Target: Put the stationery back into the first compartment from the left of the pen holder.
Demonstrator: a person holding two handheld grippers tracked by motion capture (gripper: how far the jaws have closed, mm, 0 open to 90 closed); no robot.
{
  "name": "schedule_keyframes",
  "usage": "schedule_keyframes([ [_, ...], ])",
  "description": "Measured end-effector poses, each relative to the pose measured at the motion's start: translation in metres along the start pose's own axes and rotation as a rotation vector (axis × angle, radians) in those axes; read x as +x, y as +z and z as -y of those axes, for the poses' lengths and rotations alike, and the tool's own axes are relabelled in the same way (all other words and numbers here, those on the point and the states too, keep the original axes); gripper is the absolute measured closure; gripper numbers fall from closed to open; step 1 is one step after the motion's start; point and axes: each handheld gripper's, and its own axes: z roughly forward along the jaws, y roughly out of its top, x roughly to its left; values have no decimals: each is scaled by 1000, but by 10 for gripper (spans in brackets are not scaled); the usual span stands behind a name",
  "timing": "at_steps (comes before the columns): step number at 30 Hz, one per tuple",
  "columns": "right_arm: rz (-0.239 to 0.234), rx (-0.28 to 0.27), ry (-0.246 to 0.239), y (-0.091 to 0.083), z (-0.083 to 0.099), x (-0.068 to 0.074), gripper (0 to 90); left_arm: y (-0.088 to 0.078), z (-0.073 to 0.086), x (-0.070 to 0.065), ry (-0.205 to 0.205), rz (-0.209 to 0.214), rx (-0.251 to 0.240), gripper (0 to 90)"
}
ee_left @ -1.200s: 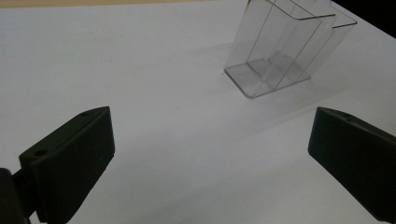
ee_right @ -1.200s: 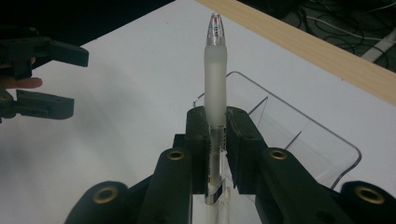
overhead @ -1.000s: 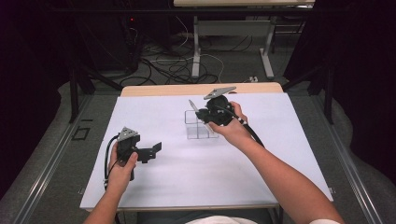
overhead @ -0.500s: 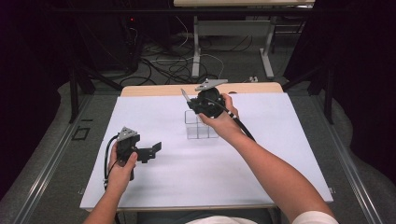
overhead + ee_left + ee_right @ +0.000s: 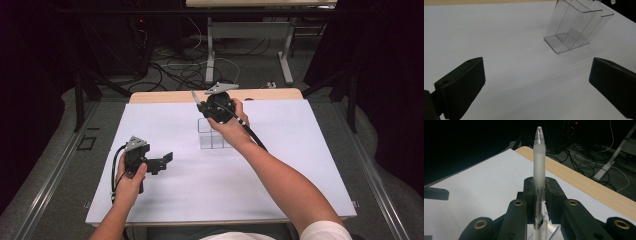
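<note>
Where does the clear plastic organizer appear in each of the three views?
High view: clear plastic organizer at table centre, under the right tool.
Left gripper view: upper right, standing on the white sheet.
Right gripper view: bottom centre, behind the held pen.
Shared landmark: the white sheet.

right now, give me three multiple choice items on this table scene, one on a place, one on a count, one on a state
1. Where is the clear plastic divided holder?
A. on the white table sheet, below the right claw
B. on the floor
C. in the left claw

2. How many claws are held over the table?
A. one
B. two
C. three

3. What state is the right claw in?
A. open, holding nothing
B. shut on a frosted clear pen
C. lying on the table

Answers:
1 A: the high view shows it standing on the sheet by the right hand.
2 B: the left claw and the right one, one per hand.
3 B: its jaws pinch the pen's barrel.
</note>
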Motion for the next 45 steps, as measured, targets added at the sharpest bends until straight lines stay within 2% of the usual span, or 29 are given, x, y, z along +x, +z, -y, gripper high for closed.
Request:
schedule_keyframes([
  [12,39,-8,5,19,4,-4,798,0,0,0,-5,0,-7,7],
  [16,47,-11,21,26,6,-5,798,0,0,0,-7,0,-8,7],
  [21,59,-11,12,34,9,-4,797,0,0,0,-6,2,-3,7],
  [33,50,11,6,42,15,-3,797,4,-1,1,-18,2,-12,7],
  [34,51,10,3,42,16,-4,798,4,-2,1,-15,5,-2,7],
  [37,42,9,20,43,19,-5,798,8,-2,-1,-12,10,5,7],
  [38,45,25,13,43,18,-5,798,9,-2,-1,-11,11,-1,7],
  [39,44,8,16,44,19,-4,797,9,-2,-1,-10,12,0,7],
  [41,45,10,8,45,20,-3,797,10,-2,-2,-7,13,1,7],
  [45,43,20,22,47,21,-2,797,8,-3,0,-11,11,4,7],
])
